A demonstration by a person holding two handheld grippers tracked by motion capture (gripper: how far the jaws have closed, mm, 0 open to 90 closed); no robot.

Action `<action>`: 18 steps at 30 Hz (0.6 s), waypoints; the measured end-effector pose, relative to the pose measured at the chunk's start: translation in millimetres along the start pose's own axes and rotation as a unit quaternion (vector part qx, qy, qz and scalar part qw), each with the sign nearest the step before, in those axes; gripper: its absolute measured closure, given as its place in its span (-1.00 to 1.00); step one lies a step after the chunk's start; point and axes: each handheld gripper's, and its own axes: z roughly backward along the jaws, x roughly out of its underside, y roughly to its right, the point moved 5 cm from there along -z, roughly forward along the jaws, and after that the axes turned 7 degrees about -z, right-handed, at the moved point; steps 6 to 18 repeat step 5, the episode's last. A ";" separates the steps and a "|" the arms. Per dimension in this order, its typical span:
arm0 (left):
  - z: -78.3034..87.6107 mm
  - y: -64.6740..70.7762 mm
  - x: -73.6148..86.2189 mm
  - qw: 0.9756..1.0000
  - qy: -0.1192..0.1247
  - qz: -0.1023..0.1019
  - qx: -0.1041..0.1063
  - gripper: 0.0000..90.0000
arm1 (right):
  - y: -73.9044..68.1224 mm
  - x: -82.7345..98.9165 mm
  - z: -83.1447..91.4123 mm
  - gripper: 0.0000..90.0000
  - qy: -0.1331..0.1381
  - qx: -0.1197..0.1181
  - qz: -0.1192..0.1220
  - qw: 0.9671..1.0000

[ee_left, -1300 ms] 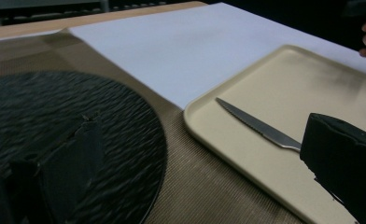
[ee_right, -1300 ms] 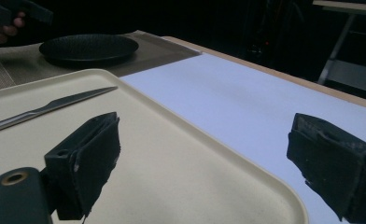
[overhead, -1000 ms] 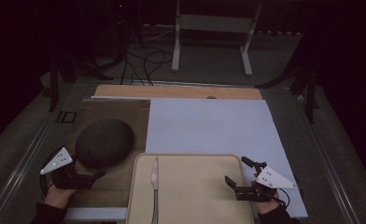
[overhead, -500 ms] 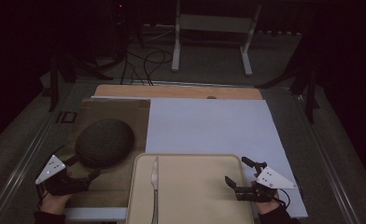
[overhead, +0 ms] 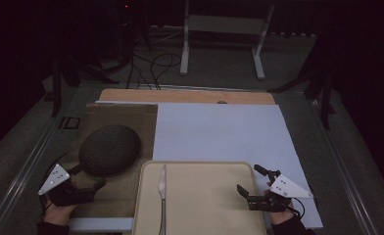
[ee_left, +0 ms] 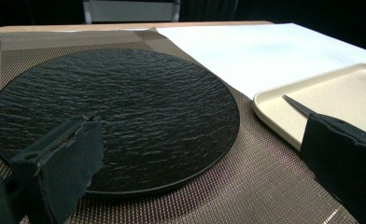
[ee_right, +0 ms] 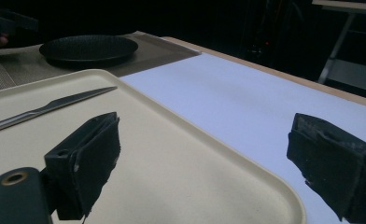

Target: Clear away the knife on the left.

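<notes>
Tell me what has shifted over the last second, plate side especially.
The left tongs pulled back toward the person and outward, off the black plate, jaws open; the plate looks unmoved on its woven mat. The right tongs, the knife and the beige tray stayed put.

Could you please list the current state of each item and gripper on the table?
black plate: flat on the woven placemat, empty, not gripped.
knife: lying flat on the beige tray, at its left side.
beige tray: flat on the table, holding just the knife.
left gripper: open, by the plate's near edge.
right gripper: open, over the tray's right edge, empty.
</notes>
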 end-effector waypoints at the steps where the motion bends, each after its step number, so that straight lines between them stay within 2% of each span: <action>1: 0.1 0.0 0.0 1.000 0.001 0.000 0.001 -0.99 | 0.0 0.0 0.0 -0.80 0.000 0.000 0.000 1.000; 18: 0.3 -0.4 -0.2 1.000 0.003 0.004 0.004 -0.99 | 0.1 -0.4 0.2 -0.79 0.001 0.001 0.000 1.000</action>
